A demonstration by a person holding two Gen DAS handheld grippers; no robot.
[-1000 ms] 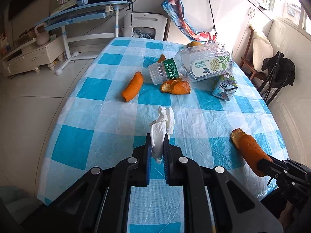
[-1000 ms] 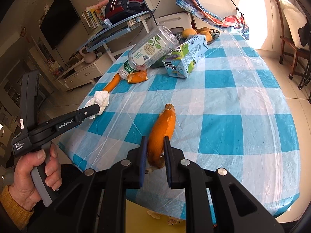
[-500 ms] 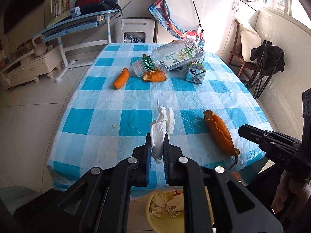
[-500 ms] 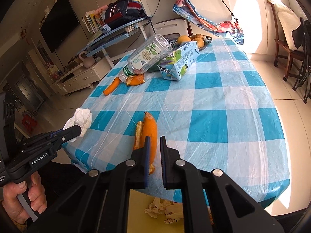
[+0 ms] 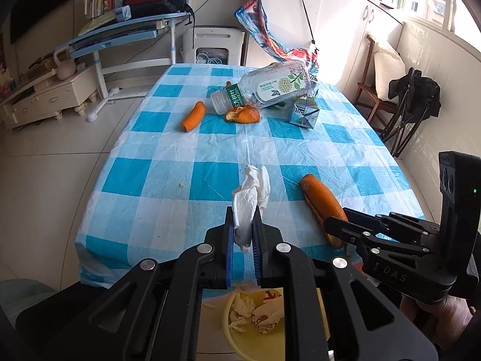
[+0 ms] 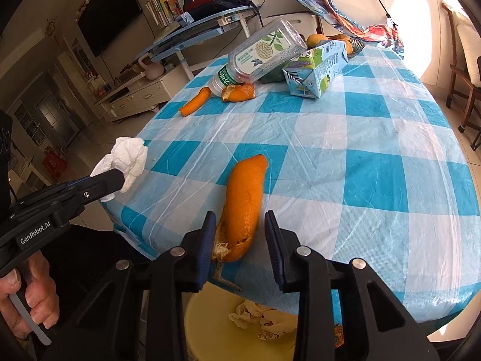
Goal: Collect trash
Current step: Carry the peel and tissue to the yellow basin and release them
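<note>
Table edge (image 6: 345,288): peel (image 6: 245,204) between opening right hand-held gripper (image 6: 240,240)

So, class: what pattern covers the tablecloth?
Blue and white checks on the tablecloth; clearest in the left wrist view.

floor: pale glossy tiles (image 5: 45,180) are laid | walls: white cabinet doors (image 5: 339,30) are set at the back | window (image 5: 421,3): daylight is admitted at right | furniture: a blue tilted study desk (image 5: 120,33), a cream low cabinet (image 5: 45,102), a wooden chair (image 5: 375,90) and a wall-mounted television (image 6: 111,12) are seen
</note>
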